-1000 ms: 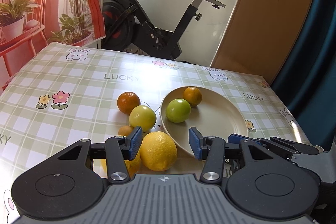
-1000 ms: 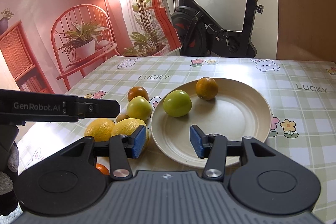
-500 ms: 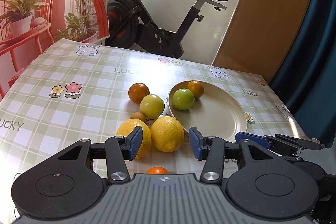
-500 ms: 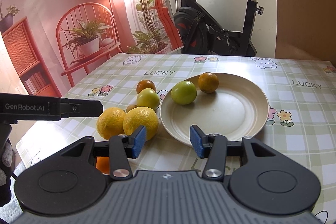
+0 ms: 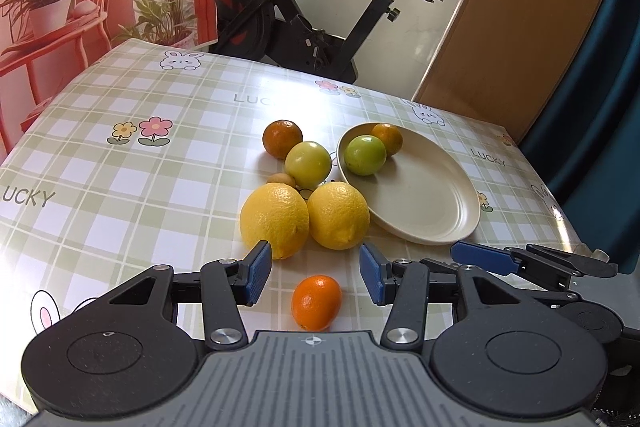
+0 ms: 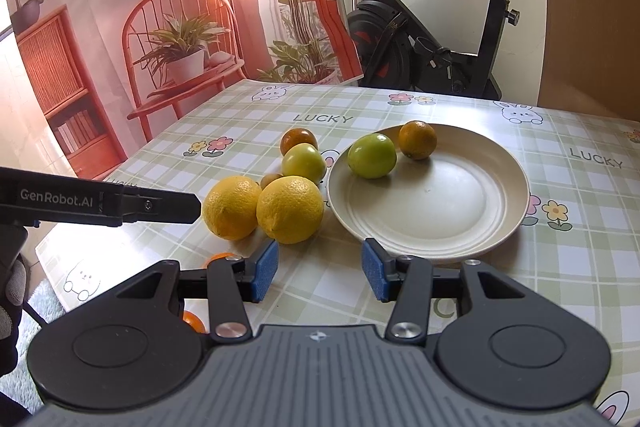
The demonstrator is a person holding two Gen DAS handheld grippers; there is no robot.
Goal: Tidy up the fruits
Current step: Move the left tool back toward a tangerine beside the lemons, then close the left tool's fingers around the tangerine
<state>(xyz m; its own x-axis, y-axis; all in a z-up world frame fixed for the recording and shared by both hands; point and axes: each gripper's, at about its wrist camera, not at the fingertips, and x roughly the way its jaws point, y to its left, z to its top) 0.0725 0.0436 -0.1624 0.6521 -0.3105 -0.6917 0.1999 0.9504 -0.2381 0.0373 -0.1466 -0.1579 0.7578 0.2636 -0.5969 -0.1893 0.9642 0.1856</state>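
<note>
Fruit lies scattered on the checked tablecloth (image 5: 120,187): in the left wrist view a small orange (image 5: 316,302) sits low in the centre of the frame, directly below the gap of the left gripper (image 5: 315,273), whose blue pads stand partly apart with nothing between them, and two lemons (image 5: 338,215) lie just above, touching each other. The cream plate (image 6: 472,223), right of centre in the right wrist view, holds a green fruit (image 6: 372,155) and an orange (image 6: 417,140) at its upper edge, and the right gripper (image 6: 318,275) hangs before its near rim, equally part-open and empty. By my judgement the left hand is nearer the small orange, which lies almost under its jaws.
</note>
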